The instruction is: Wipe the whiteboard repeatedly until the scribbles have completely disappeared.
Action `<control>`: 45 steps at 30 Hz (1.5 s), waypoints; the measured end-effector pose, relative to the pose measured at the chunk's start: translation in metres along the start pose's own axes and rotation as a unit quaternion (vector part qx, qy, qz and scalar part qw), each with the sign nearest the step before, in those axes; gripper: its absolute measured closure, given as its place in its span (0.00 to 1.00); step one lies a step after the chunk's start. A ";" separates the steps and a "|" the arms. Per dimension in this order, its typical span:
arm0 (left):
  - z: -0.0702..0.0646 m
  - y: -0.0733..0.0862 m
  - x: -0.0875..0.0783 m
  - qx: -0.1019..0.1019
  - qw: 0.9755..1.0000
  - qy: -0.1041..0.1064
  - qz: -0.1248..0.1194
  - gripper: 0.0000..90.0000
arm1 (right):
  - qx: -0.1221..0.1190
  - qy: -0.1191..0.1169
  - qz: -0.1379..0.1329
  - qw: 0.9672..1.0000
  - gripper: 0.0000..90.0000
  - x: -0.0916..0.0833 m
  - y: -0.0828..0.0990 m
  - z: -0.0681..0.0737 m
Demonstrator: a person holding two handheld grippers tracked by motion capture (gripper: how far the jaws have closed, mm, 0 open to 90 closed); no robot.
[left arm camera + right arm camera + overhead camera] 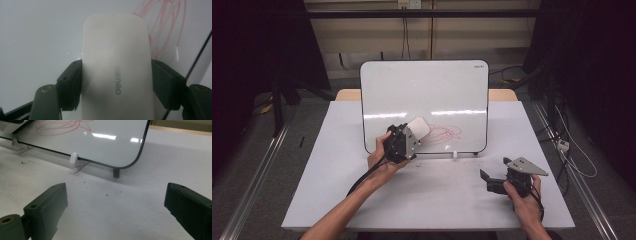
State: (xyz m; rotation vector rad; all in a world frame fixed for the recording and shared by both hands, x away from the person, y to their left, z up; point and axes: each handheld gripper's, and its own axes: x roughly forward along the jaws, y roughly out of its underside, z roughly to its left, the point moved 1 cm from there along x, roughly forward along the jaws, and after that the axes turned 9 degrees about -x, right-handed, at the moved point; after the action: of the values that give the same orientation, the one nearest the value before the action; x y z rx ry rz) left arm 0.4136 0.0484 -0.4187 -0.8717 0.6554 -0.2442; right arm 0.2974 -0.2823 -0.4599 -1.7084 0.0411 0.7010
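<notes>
left gripper view: white deli eraser (116, 70) sits clamped between both jaws, against the whiteboard (37, 37); right gripper (115, 207) jaws stand apart.

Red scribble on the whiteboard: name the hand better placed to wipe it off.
Left. The left gripper already clamps the white eraser against the whiteboard, beside the red scribble. The right gripper sits open and empty on the table.
</notes>
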 end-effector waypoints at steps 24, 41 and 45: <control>0.009 -0.015 0.007 -0.034 0.999 -0.013 -0.012 0.35 | 0.000 0.000 0.000 1.000 0.05 0.000 0.000 0.000; -0.014 -0.013 0.009 -0.002 1.000 -0.005 -0.005 0.34 | 0.000 -0.001 -0.001 1.000 0.05 -0.001 0.000 0.001; -0.030 -0.009 0.008 0.026 1.000 0.003 0.002 0.34 | 0.001 -0.001 -0.001 1.000 0.05 -0.001 0.000 0.001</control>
State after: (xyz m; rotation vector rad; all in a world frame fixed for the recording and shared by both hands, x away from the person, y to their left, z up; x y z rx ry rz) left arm 0.4018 0.0196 -0.4293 -0.8197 0.6532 -0.2587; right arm 0.2964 -0.2822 -0.4594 -1.7054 0.0388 0.7009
